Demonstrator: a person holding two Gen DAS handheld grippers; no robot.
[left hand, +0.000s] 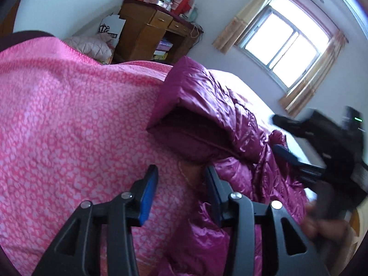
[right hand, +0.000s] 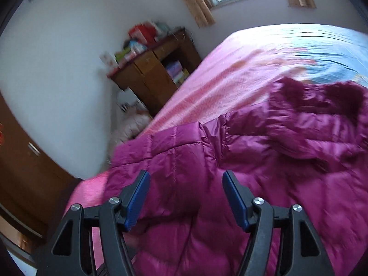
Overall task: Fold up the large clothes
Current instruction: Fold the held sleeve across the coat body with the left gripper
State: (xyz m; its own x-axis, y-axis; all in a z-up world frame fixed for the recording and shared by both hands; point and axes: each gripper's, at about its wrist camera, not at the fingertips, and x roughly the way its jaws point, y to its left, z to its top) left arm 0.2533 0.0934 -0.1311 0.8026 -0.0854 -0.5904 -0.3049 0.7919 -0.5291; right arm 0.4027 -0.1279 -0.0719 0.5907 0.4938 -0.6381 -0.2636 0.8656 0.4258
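Note:
A shiny magenta puffer jacket (left hand: 207, 105) lies crumpled on the bed with the pink patterned cover (left hand: 69, 119). One sleeve cuff (left hand: 184, 135) points toward me, its opening dark. My left gripper (left hand: 181, 172) is open and empty, hovering just in front of that cuff at the jacket's edge. In the right wrist view the jacket (right hand: 253, 156) fills the lower right, its fur-trimmed hood (right hand: 322, 96) at the far side. My right gripper (right hand: 185, 177) is open and empty just above the quilted body. The right gripper also shows, blurred, in the left wrist view (left hand: 322, 142).
A wooden desk (left hand: 156, 30) stacked with boxes stands against the far wall, with a paper bag (left hand: 110, 30) and a pale quilted item (left hand: 92, 46) beside it. A curtained window (left hand: 283, 46) is beyond the bed. A wooden door (right hand: 23, 161) is at left.

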